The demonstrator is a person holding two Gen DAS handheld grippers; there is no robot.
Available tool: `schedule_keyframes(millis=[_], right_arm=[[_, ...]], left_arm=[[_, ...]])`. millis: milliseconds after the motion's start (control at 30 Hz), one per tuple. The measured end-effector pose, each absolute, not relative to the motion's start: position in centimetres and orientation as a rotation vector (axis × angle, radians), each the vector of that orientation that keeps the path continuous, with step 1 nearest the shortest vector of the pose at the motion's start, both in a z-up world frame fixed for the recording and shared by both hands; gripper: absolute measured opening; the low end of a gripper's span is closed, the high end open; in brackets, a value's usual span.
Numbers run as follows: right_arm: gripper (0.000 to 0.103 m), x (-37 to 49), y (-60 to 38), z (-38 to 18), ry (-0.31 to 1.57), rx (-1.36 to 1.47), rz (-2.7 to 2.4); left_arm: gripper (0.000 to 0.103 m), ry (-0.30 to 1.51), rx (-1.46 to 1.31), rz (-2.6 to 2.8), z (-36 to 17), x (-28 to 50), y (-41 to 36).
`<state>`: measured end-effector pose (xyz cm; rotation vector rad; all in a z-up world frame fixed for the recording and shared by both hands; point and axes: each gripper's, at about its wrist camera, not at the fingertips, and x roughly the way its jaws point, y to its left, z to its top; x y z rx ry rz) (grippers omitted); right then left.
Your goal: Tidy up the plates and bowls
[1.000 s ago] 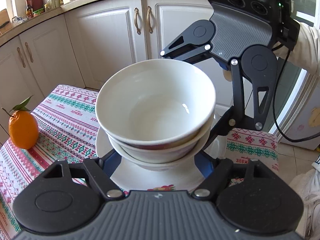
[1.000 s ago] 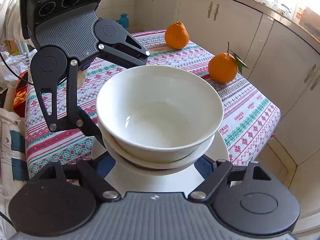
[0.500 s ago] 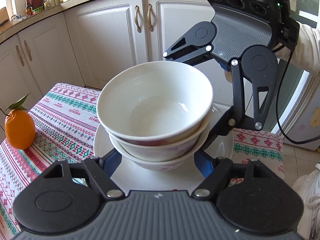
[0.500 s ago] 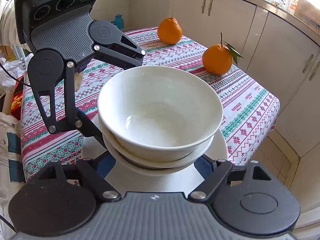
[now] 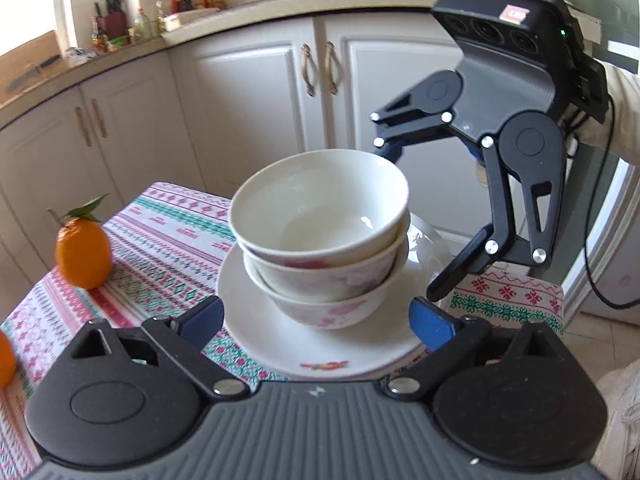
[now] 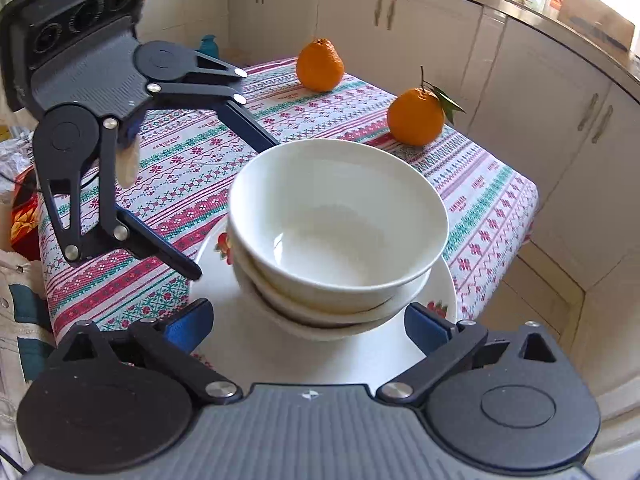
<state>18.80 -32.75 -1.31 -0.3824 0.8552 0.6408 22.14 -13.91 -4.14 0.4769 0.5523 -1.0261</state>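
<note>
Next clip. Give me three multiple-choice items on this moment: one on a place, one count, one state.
1. Where does the bowl stack stand?
A on the plate
B on the countertop
C on the floor
2. How many oranges show in the right wrist view?
A one
B two
C four
3. How are the left gripper and right gripper?
A both open, off the bowls
B both shut on the top bowl
C left shut on an orange

Key: 1 A, the lowest bowl sits in the plate. 2 B, two lie on the tablecloth. 3 A, both sets of jaws have just been opening, with the stack between them untouched.
</note>
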Motion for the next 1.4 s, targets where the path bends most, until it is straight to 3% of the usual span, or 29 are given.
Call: schedule_keyframes(millis=[233, 467, 833, 1400], right_arm=[[0.103, 14.5, -31.7, 0.1, 0.849, -0.183, 0.341], [0.103, 10.5, -29.7, 1.1, 0.794, 0.048, -0.084], [0.103, 6.8, -24.7, 4.2, 0.643, 0.011, -0.148], [0.103, 6.6, -24.2, 4.6, 0.614, 0.025, -0.126]], left_arm=[[0.102, 0.441, 0.378, -0.770, -3.1, 17.3, -10.8], [0.102, 0.534, 0.168, -0.503, -1.0, 15.5, -8.6], [0.102, 0.554, 0.077, -0.332, 0.9, 13.0, -6.0], [0.102, 0.558, 0.076, -0.281, 1.2, 12.2, -6.4]])
